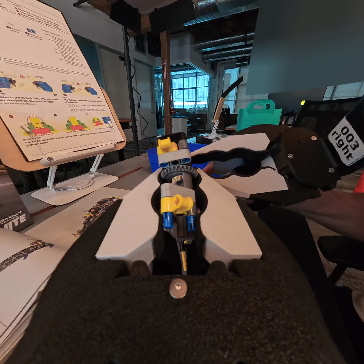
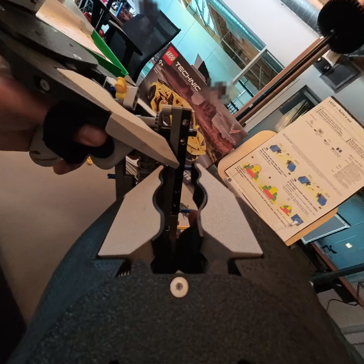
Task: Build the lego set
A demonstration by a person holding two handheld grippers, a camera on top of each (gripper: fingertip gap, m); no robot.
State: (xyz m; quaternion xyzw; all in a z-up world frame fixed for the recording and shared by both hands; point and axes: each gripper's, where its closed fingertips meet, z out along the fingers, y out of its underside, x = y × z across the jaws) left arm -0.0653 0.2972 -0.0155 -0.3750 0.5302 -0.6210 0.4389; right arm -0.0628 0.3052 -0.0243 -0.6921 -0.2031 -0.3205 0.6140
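Observation:
My left gripper (image 1: 178,173) is shut on a Lego assembly (image 1: 177,199) of grey beams, yellow connectors, blue pins and a black gear (image 1: 178,170). The assembly sticks out forward past the fingertips. My right gripper (image 1: 199,163) comes in from the right, its tips close to the assembly's far end. In the right wrist view my right gripper (image 2: 179,167) has its jaws apart around a long black beam (image 2: 178,177). The beam runs up to the gear (image 2: 159,120), with a gap showing to its right. One of the left gripper's fingers (image 2: 137,134) crosses in from the upper left.
An instruction sheet on a stand (image 1: 59,88) is at the left and also shows in the right wrist view (image 2: 295,177). An open booklet (image 1: 29,266) lies on the table. The set's box (image 2: 197,102) stands behind. A blue bin (image 1: 153,157) is beyond the assembly. A gloved hand (image 2: 84,137) holds the left gripper.

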